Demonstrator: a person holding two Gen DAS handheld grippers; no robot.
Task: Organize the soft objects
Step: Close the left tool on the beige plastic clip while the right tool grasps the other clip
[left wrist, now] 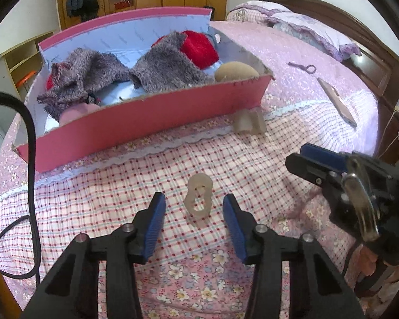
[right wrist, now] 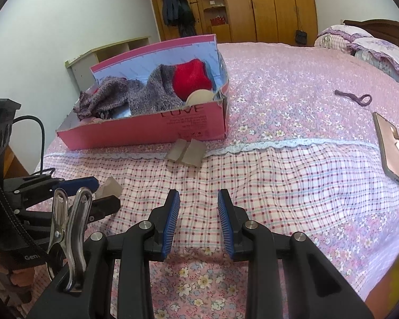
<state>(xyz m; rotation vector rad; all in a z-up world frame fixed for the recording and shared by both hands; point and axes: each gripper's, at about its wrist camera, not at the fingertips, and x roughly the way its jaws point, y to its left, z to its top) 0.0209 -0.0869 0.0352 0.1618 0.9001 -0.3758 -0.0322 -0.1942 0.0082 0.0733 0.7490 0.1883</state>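
A pink cardboard box (left wrist: 146, 117) stands on the bed and holds grey fuzzy socks (left wrist: 162, 63), a red plush item (left wrist: 199, 47) and a tan round sponge (left wrist: 236, 71). A translucent soft ring-shaped piece (left wrist: 198, 199) lies on the checked bedspread between the open fingers of my left gripper (left wrist: 194, 218). A second translucent soft piece (left wrist: 248, 122) lies by the box's near right corner. My right gripper (right wrist: 198, 218) is open and empty above the bedspread; it shows in the left wrist view (left wrist: 300, 156) too. The box (right wrist: 151, 130) and second piece (right wrist: 187, 152) show in the right wrist view.
A phone (right wrist: 392, 148) and a purple hair tie (right wrist: 355, 97) lie on the bed to the right. Pillows (left wrist: 314, 29) are at the headboard. A wooden wardrobe (right wrist: 252, 5) and low shelf (right wrist: 106, 53) stand behind the bed. A black cable (left wrist: 29, 159) hangs left.
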